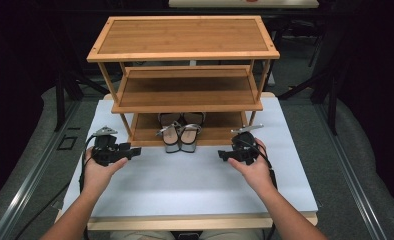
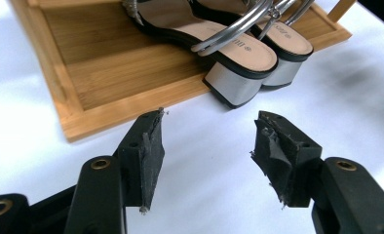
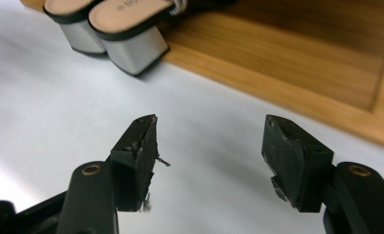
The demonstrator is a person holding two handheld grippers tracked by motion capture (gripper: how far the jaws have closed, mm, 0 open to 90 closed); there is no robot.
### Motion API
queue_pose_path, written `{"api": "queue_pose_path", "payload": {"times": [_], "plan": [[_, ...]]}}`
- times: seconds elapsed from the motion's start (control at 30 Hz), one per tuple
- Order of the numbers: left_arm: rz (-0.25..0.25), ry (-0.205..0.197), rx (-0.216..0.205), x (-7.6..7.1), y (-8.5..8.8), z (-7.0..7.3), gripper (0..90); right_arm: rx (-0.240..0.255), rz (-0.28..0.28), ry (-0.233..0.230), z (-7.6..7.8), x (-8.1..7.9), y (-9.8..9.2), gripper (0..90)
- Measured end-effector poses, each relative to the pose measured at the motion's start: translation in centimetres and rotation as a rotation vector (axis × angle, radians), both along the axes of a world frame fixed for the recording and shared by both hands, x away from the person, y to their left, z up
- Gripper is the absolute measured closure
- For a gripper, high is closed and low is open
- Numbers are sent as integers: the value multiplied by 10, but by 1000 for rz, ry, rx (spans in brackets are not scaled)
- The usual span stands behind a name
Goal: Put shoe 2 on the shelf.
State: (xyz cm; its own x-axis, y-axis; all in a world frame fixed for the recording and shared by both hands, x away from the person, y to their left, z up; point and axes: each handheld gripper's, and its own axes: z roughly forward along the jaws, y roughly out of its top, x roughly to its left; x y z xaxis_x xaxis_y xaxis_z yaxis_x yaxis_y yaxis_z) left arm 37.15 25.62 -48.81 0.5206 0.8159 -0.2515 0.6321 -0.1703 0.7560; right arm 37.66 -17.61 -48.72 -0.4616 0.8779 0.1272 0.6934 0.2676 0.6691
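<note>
One white table (image 1: 195, 185). On it, 1 bamboo rack (image 1: 185, 40) w/ 3 flat shelves. Two silver block-heel sandals (image 1: 180, 136) sit side by side on the bottom shelf, heels overhanging its front edge. Left gripper (image 1: 135, 151) & right gripper (image 1: 221, 155): 2 black jaws each, wide apart, nothing held, flanking the sandals.

2 silver sandals (image 1: 180, 135) with tan insoles; honey-brown bamboo rack (image 1: 185, 37); white table (image 1: 185, 185); black grippers (image 1: 132, 151).
</note>
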Motion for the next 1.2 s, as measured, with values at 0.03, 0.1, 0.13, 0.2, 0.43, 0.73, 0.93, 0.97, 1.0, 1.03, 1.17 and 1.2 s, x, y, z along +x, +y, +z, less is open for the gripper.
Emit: {"api": "queue_pose_path", "payload": {"times": [0.03,0.1,0.13,0.2,0.43,0.73,0.93,0.97,1.0,1.03,1.17,1.2], "plan": [[2,0,-5,-4,2,-2,437,20,8,-2,-1,-4,-4,373],[6,-5,-21,-11,6,-4,437,17,6,-7,-4,-12,-10,370],[10,-8,-23,-15,9,-5,437,17,0,-12,-5,-19,-14,370],[24,-19,-27,-23,13,-6,437,7,-26,-30,-8,-29,-20,369],[38,-41,-3,-49,24,-12,433,47,-60,-62,-18,-58,-34,367],[51,-16,-13,-54,30,-39,428,5,-117,-97,-33,-67,-37,364],[46,9,24,-51,31,-58,425,4,-146,-127,-49,-66,-40,365],[44,7,38,-51,32,-59,425,1,-148,-127,-52,-66,-41,365],[42,5,48,-51,31,-60,425,-3,-153,-126,-56,-66,-42,364],[38,6,61,-51,32,-61,425,1,-156,-116,-59,-67,-43,365],[26,13,74,-51,30,-66,425,-1,-154,-114,-68,-69,-45,365],[22,15,78,-51,28,-67,425,-14,-169,-124,-69,-70,-44,365]]}}
